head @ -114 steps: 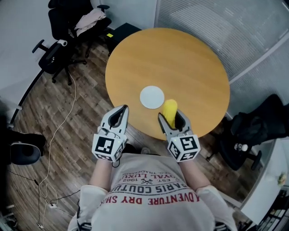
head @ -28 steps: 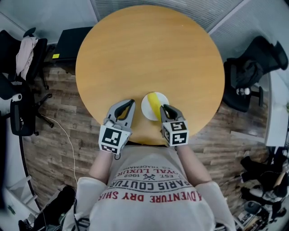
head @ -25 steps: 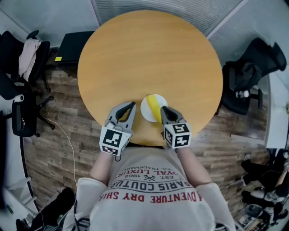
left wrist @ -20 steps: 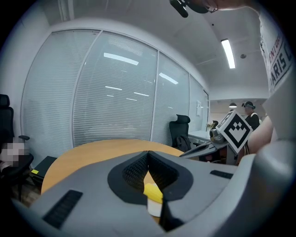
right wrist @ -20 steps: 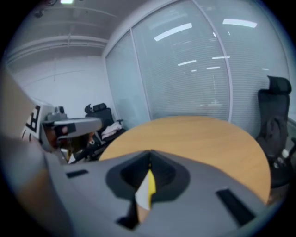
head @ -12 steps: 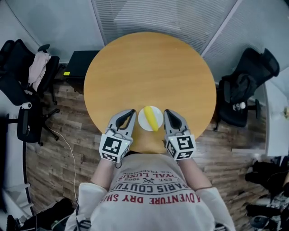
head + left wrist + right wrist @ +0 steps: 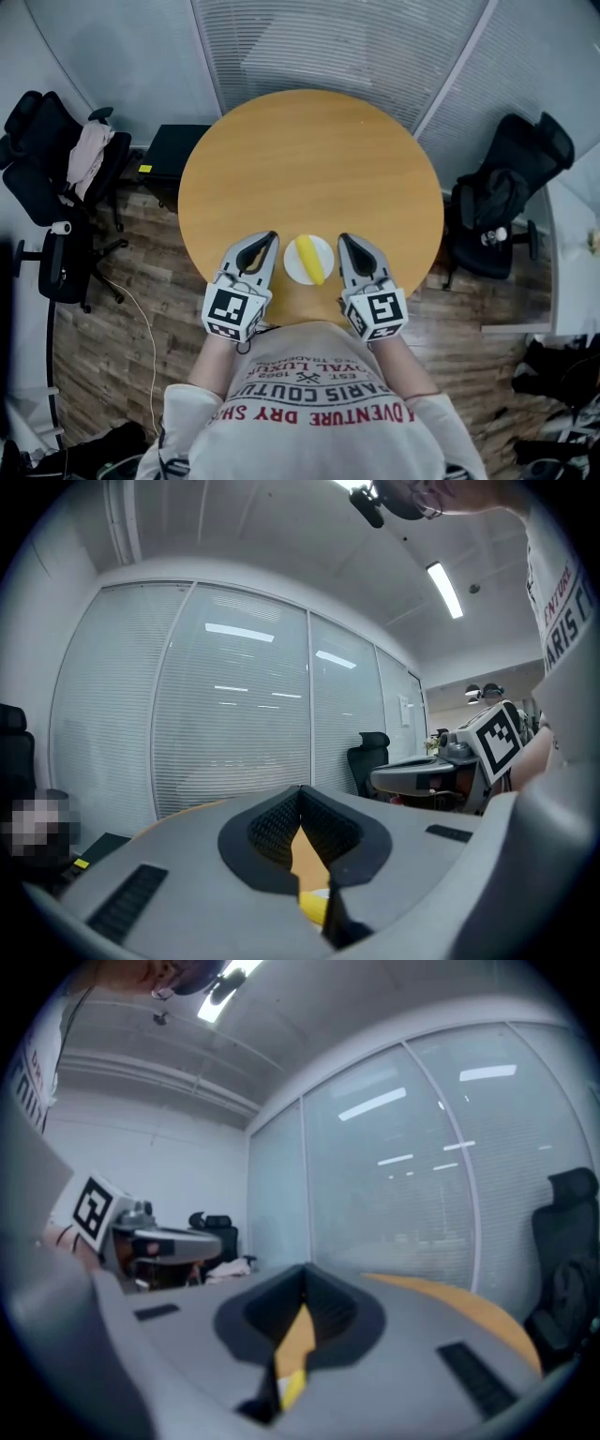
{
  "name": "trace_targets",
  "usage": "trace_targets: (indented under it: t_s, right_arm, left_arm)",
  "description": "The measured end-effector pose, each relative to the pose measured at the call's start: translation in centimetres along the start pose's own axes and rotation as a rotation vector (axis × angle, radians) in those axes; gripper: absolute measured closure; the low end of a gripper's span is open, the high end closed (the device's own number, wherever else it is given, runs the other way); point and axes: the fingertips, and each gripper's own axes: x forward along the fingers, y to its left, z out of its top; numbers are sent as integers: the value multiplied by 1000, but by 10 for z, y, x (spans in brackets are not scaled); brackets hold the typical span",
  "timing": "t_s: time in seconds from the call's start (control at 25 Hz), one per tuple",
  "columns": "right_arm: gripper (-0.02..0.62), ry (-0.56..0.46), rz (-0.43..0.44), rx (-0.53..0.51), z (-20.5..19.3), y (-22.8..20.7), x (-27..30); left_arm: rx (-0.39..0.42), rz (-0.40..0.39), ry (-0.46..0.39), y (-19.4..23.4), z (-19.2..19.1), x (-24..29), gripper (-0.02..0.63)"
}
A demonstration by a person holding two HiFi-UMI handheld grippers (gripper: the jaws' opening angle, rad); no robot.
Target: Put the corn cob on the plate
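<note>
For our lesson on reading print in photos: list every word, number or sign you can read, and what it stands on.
"ARIS COUTURE": shirt, start cut off.
"ADVENTURE SH": shirt, ends hidden.
Smaller shirt lines: too small to read.
Marker cubes: black-and-white patterns, no words.

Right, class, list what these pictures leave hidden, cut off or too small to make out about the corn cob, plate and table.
Corn cob: head view, too small to show kernels.
Corn cob, left gripper view: only a yellow sliver shows; the left gripper hides the rest.
Plate: right gripper view, all but hidden behind the right gripper.
Table: head view, near edge partly covered by both grippers.
</note>
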Motion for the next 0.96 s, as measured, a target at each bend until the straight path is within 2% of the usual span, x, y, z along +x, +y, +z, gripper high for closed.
trace_targets:
  t_s: [0.96]
  right_arm:
    - [566,31,61,1,-3,-1,18]
  left_arm:
    - [-4,58,9,17,-1,8,572]
